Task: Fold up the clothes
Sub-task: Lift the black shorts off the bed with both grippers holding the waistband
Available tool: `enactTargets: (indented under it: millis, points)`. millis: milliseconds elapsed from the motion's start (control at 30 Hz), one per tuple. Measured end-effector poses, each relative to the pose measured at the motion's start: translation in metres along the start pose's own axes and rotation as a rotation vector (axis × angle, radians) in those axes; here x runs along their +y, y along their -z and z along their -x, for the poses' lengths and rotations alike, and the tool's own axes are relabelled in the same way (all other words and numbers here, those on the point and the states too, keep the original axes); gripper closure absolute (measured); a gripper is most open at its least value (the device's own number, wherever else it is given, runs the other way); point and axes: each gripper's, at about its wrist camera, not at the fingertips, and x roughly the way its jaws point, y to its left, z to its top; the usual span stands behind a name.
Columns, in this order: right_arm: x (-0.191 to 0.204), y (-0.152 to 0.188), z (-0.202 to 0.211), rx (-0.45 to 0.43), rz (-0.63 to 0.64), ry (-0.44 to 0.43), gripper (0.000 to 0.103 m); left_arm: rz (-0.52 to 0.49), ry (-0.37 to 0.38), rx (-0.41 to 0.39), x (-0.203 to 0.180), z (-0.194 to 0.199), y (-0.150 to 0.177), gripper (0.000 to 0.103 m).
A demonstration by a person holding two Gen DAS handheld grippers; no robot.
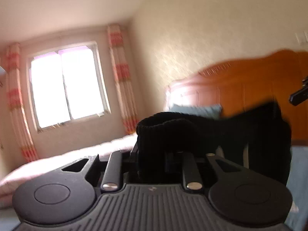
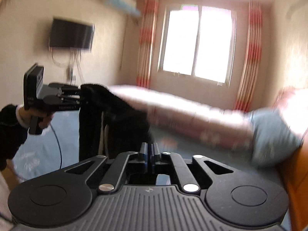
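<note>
A black knit garment [image 1: 192,132] hangs in the air above the bed. Its ribbed cuff drapes over my left gripper [image 1: 167,148] and hides the fingertips. In the right wrist view, the left gripper [image 2: 81,94] is side-on at the left, held by a hand in a black sleeve [image 2: 11,123], and is shut on the garment's top edge [image 2: 92,89]. The garment [image 2: 125,119] sags from there toward my right gripper [image 2: 149,151], whose fingers are pressed together at the cloth's near edge. The right gripper [image 1: 299,96] also peeks in at the far right of the left wrist view.
The bed's light blue sheet [image 2: 44,134] lies below. A rolled pink quilt [image 2: 182,111] and a blue pillow [image 2: 273,134] lie by the wooden headboard [image 1: 250,80]. A window [image 2: 198,42], a wall TV [image 2: 71,33] and a cable [image 2: 57,146] are visible.
</note>
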Motion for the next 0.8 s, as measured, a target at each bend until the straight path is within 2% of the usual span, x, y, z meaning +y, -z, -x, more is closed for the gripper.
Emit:
enactTargets:
  millis: [67, 133, 200, 300, 367, 400, 433, 500, 533, 600, 667, 733, 800]
  points:
    - [-0.005, -0.022, 0.012, -0.075, 0.015, 0.005, 0.099, -0.035, -0.014, -0.025, 0.004, 0.003, -0.021, 0.083]
    - [-0.009, -0.039, 0.018, -0.088, 0.033, -0.027, 0.098, -0.079, -0.028, -0.034, -0.002, -0.003, -0.029, 0.083]
    - [-0.008, -0.041, 0.015, -0.107, 0.047, -0.012, 0.086, -0.129, -0.014, -0.015, -0.012, -0.002, -0.03, 0.083]
    - [-0.002, -0.02, -0.016, -0.02, 0.062, -0.083, 0.082, -0.182, 0.008, 0.017, -0.031, -0.008, -0.021, 0.083]
    - [0.005, 0.006, -0.045, 0.038, 0.06, -0.115, 0.065, -0.192, 0.019, 0.035, -0.04, -0.012, -0.018, 0.083]
    - [0.007, 0.024, -0.059, 0.065, 0.031, -0.158, 0.047, -0.196, 0.02, 0.041, -0.042, -0.013, -0.019, 0.083]
    - [0.009, 0.038, -0.07, 0.093, -0.005, -0.207, 0.04, -0.199, 0.017, 0.047, -0.044, -0.014, -0.021, 0.083]
    - [0.017, 0.068, -0.084, 0.122, -0.089, -0.295, 0.039, -0.205, 0.012, 0.058, -0.047, -0.016, -0.025, 0.083]
    - [0.02, 0.082, -0.089, 0.135, -0.126, -0.33, 0.032, -0.208, 0.01, 0.063, -0.049, -0.017, -0.028, 0.083]
    - [0.031, 0.102, -0.094, 0.125, -0.16, -0.35, 0.025, -0.214, 0.005, 0.074, -0.052, -0.019, -0.032, 0.083]
    - [0.041, 0.115, -0.096, 0.094, -0.185, -0.356, 0.024, -0.217, 0.004, 0.086, -0.056, -0.024, -0.038, 0.083]
    - [0.05, 0.118, -0.092, 0.047, -0.2, -0.343, 0.023, -0.218, 0.012, 0.096, -0.06, -0.037, -0.044, 0.083]
    - [0.059, 0.113, -0.088, -0.007, -0.169, -0.281, 0.013, -0.22, 0.029, 0.098, -0.067, -0.05, -0.049, 0.083]
